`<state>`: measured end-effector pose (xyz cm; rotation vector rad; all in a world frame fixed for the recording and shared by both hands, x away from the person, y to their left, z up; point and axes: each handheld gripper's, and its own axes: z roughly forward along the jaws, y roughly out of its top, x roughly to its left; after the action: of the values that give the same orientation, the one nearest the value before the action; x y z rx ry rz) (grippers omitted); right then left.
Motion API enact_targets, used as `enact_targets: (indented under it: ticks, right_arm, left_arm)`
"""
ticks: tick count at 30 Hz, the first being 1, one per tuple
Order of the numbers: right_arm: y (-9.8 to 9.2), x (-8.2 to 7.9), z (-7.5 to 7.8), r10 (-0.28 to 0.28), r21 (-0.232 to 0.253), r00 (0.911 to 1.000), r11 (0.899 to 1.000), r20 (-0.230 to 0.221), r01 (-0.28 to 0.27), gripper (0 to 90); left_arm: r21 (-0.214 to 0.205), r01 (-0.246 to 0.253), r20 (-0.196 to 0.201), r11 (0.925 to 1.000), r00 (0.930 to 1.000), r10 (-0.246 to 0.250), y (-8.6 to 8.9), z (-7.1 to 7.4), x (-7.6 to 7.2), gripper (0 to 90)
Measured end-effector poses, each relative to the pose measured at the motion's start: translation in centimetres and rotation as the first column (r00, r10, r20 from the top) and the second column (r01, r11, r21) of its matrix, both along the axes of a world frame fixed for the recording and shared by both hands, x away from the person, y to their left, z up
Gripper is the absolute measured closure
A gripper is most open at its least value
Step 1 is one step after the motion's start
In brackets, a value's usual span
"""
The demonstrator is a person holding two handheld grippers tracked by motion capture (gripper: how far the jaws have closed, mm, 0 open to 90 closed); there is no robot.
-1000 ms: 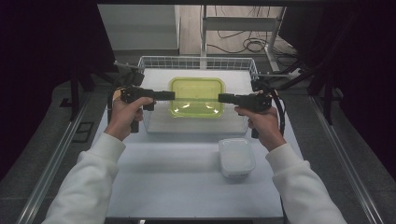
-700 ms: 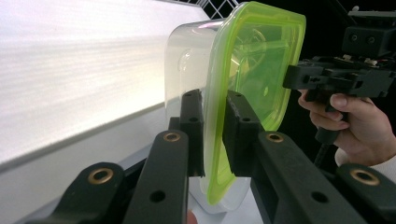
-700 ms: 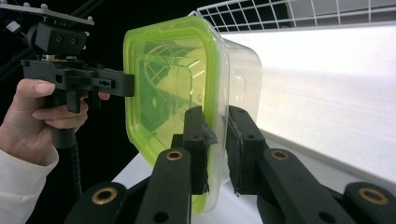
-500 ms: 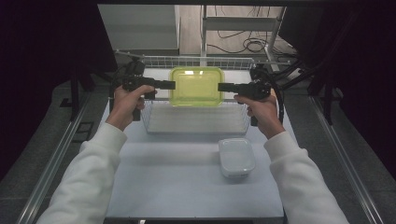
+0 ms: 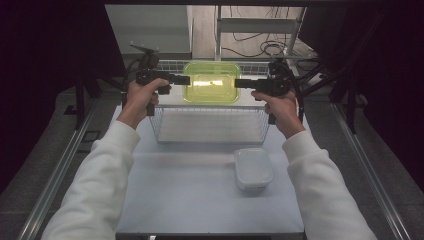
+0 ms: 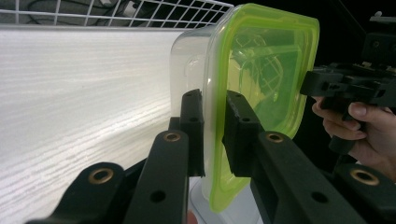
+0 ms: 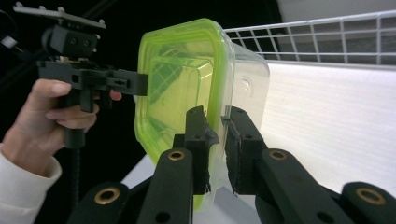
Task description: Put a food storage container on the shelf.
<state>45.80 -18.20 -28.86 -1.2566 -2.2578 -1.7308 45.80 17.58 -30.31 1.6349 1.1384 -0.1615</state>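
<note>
Above the far end of the wire basket [image 5: 210,125], the green-lidded container [image 5: 211,82] hangs level; the left gripper [image 5: 186,79] pinches its left rim and the right gripper [image 5: 238,83] pinches its right rim; a clear lidded box [image 5: 253,168] sits on the table [image 5: 190,190] nearer the person.

You have a clear plastic container [image 5: 211,82] with a yellow-green lid, shut and level. It hangs above the far end of the wire basket [image 5: 210,131]
</note>
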Motion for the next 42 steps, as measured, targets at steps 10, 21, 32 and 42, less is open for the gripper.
enact_targets:
  ticks: [10, 21, 32, 42]
  right_arm:
    - [0.1, 1.8, -0.2, 0.0, 0.004, 0.9991, 1.0, -0.043, 0.0, 79.4]
    - [0.5, 4.4, -2.0, -0.076, -0.023, 0.9781, 0.997, -0.193, 0.073, 77.7]
    - [0.9, 6.6, -3.5, -0.16, 0.005, 0.9381, 0.985, -0.307, 0.17, 71.0]
    - [1.0, 6.6, -3.8, -0.178, 0.017, 0.9384, 0.981, -0.296, 0.192, 51.3]
  left_arm:
    - [0.017, 0.002, -0.031, 0.9999, 0.9995, -0.002, 0.2, -0.4, 1.5, 79.9]
    - [-0.038, -0.039, -0.14, 0.9985, 0.9896, 0.033, 0.0, -2.4, 4.3, 78.0]
    - [-0.115, -0.097, -0.226, 0.9886, 0.9718, 0.069, 0.0, -3.9, 6.0, 73.9]
    - [-0.069, -0.104, -0.172, 0.9922, 0.9809, 0.091, -0.3, -4.2, 6.0, 56.4]
